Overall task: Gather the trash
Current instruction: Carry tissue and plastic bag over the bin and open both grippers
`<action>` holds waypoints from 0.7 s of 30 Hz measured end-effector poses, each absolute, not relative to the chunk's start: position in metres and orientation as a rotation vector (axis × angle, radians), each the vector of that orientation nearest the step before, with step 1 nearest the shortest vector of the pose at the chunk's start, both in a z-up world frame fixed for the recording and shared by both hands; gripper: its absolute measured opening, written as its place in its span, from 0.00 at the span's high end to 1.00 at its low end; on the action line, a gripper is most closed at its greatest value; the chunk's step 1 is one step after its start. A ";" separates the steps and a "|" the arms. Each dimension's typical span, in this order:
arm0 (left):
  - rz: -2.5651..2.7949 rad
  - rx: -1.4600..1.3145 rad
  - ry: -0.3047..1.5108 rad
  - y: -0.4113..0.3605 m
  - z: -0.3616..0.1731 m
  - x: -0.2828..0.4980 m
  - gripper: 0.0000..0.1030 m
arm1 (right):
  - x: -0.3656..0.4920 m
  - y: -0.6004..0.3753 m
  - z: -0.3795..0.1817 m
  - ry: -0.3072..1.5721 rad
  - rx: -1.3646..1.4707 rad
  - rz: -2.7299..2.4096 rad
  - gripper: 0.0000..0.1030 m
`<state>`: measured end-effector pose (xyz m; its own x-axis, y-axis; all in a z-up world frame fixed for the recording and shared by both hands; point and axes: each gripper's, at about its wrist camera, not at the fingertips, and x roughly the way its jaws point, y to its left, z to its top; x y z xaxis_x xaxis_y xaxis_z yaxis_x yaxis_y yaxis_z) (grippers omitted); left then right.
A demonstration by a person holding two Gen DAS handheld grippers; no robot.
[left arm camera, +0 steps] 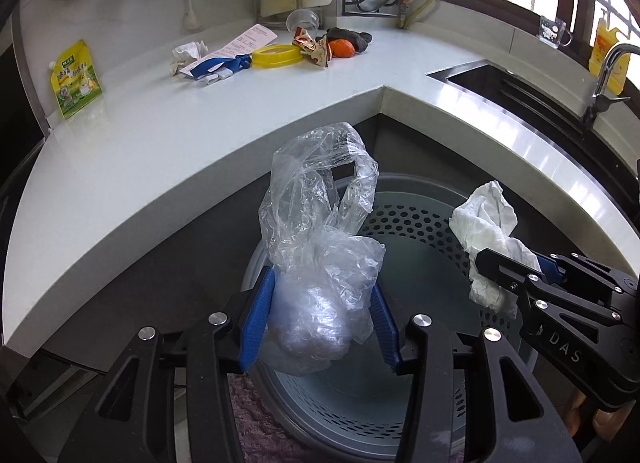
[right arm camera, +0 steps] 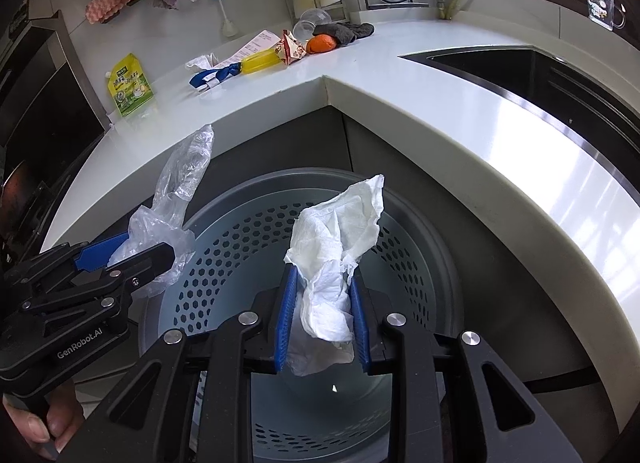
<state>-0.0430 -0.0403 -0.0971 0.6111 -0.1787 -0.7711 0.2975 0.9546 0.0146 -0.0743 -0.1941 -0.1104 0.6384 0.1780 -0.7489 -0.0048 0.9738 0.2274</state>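
My left gripper [left arm camera: 318, 317] is shut on a crumpled clear plastic bag [left arm camera: 320, 247] and holds it over the grey perforated trash bin [left arm camera: 420, 223]. My right gripper [right arm camera: 325, 317] is shut on a crumpled white paper towel [right arm camera: 336, 251] above the same bin [right arm camera: 240, 263]. In the left wrist view the right gripper [left arm camera: 508, 263] and its towel [left arm camera: 486, 223] sit at the right. In the right wrist view the left gripper [right arm camera: 132, 253] and its bag [right arm camera: 176, 199] sit at the left.
The white L-shaped counter [left arm camera: 180, 135] holds more litter at the back: a tissue [left arm camera: 188, 53], a receipt [left arm camera: 240, 43], a yellow ring [left arm camera: 276, 56], a wrapper [left arm camera: 310, 45], an orange [left arm camera: 341, 48], a plastic cup [left arm camera: 302, 19], a green pouch [left arm camera: 76, 81]. A sink [left arm camera: 520, 91] is at the right.
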 end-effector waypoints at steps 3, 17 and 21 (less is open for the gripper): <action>-0.267 0.152 0.866 -0.041 -0.097 -0.043 0.44 | -0.075 -0.195 -0.110 0.869 0.211 0.093 0.59; -0.255 0.146 0.861 -0.037 -0.096 -0.042 0.30 | -0.077 -0.203 -0.107 0.852 0.225 0.069 0.41; -0.254 0.142 0.862 -0.035 -0.096 -0.041 0.29 | -0.076 -0.204 -0.107 0.850 0.225 0.068 0.41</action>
